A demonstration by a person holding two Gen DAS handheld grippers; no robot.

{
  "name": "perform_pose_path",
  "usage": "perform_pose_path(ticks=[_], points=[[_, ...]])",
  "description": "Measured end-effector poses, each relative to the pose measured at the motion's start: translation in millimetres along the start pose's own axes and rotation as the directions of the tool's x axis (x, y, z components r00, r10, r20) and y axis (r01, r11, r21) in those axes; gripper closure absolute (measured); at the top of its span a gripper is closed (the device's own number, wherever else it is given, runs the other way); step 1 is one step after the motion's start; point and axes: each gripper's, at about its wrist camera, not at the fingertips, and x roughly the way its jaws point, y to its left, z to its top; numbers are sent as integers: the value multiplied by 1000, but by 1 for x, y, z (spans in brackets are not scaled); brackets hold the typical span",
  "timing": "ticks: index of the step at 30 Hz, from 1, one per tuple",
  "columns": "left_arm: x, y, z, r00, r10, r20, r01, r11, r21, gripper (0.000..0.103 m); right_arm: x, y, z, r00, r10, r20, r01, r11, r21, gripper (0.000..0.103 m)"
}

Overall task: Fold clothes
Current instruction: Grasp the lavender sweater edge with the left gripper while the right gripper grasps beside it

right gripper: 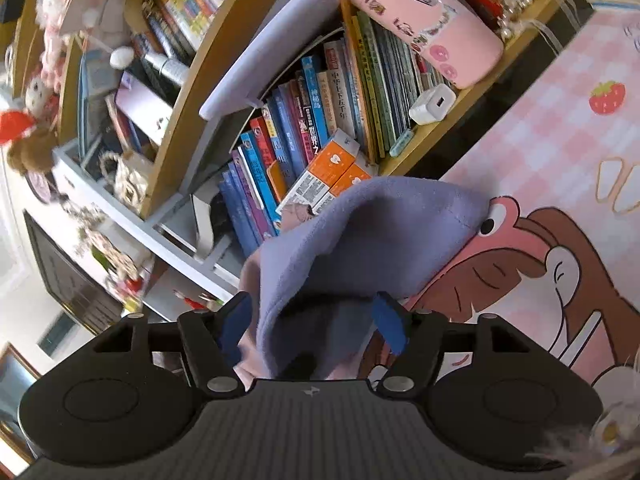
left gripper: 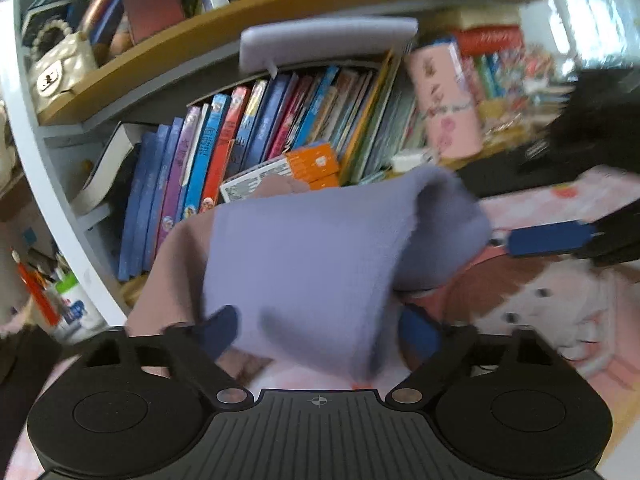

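A lavender garment (left gripper: pixel 320 256) with a dusty-pink part hangs lifted in front of the bookshelf, above a pink cartoon-print mat (left gripper: pixel 560 304). My left gripper (left gripper: pixel 320 332) has its blue pads wide apart, with the cloth draped between them. My right gripper (right gripper: pixel 312 328) also has its pads wide apart, with the same garment (right gripper: pixel 360 240) bunched between them. In the left wrist view the right gripper's blue finger (left gripper: pixel 548 238) reaches in from the right, beside the cloth's far corner. Whether either pad presses the cloth is hidden by folds.
A bookshelf (right gripper: pixel 248 44) full of upright books (left gripper: pixel 224 156) stands close behind the cloth. Orange boxes (right gripper: pixel 336 164), a pink case (right gripper: pixel 428 28) and a white charger (right gripper: pixel 432 104) sit on it. A pen cup (left gripper: pixel 72 312) stands at the left.
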Motion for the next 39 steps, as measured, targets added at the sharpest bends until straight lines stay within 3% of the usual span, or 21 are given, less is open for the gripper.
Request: perform_pose_path(ticks=[3, 9, 13, 16, 18, 20, 22, 23, 29, 30, 32, 33, 34, 39], points=[[0, 20, -2, 999, -44, -1, 44, 996, -78, 92, 1, -4, -1, 999, 39, -16, -38, 998, 48, 26], [-76, 39, -12, 980, -149, 128, 163, 981, -108, 97, 8, -7, -7, 990, 121, -77, -109, 983, 149, 17], [-130, 42, -30, 953, -194, 234, 226, 966, -122, 103, 8, -6, -8, 993, 66, -93, -52, 987, 150, 18], [-142, 38, -38, 955, -188, 228, 216, 971, -104, 102, 3, -15, -6, 999, 7, -53, 4, 980, 201, 19], [-136, 34, -39, 966, -178, 188, 198, 976, -93, 95, 0, -25, -5, 999, -25, -23, 30, 959, 283, 19], [-130, 31, -40, 975, -167, 147, 180, 980, -81, 77, -2, -30, -6, 999, -34, 9, 30, 943, 331, 21], [-121, 27, -40, 975, -172, 138, 182, 982, -57, 24, -1, -31, -6, 999, -43, 27, 31, 940, 340, 21], [-115, 23, -39, 976, -168, 137, 174, 984, -37, 21, 1, -29, -7, 998, -49, 28, 37, 942, 333, 21], [-57, 23, -27, 994, -62, 89, 63, 998, -6, 21, 10, -29, -6, 999, -45, 4, 42, 954, 297, 26], [-47, 25, -27, 996, -36, 83, 37, 999, -2, 25, 8, -30, -7, 999, -40, 0, 38, 953, 300, 27], [-52, 27, -29, 993, -51, 102, 51, 999, 2, 64, 6, -33, -7, 1000, -28, -7, 29, 950, 310, 28], [-56, 28, -30, 991, -63, 114, 63, 998, 4, 93, 4, -34, -7, 1000, -22, -6, 23, 946, 324, 27], [-60, 29, -31, 989, -75, 125, 75, 997, 7, 100, 3, -35, -7, 1000, -15, -5, 16, 941, 339, 27], [-89, 33, -37, 973, -142, 183, 138, 990, 31, 100, 1, -38, -8, 1000, 0, -1, 1, 925, 380, 27]])
